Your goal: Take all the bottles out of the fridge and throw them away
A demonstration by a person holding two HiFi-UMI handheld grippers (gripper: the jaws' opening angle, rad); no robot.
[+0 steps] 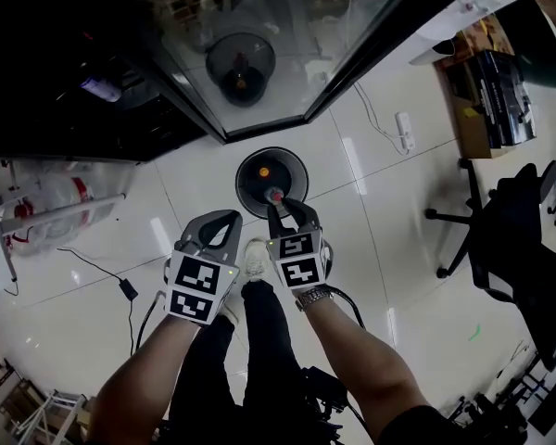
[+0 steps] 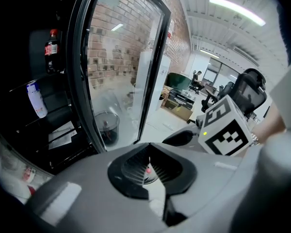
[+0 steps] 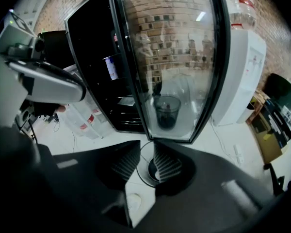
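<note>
A round black bin (image 1: 298,163) stands on the floor in front of the open fridge (image 1: 65,54). A bottle with a red cap (image 1: 274,194) is upright inside the bin, and the cap (image 2: 148,169) also shows through the left jaws. My right gripper (image 1: 290,209) hangs right over the bin with its jaws a little apart and nothing between them (image 3: 146,161). Beside it, my left gripper (image 1: 230,217) is empty, its jaws only a slit apart (image 2: 148,164). On the fridge shelves stand a cola bottle (image 2: 51,50) and a white-and-blue bottle (image 2: 36,99).
The fridge's glass door (image 1: 287,44) stands swung out behind the bin and mirrors it. A clear holder with red-labelled bottles (image 1: 46,202) is at the left. A cable (image 1: 102,272), a power strip (image 1: 405,130), an office chair (image 1: 510,230), boxes (image 1: 486,72) and a water dispenser (image 3: 237,76) surround the spot.
</note>
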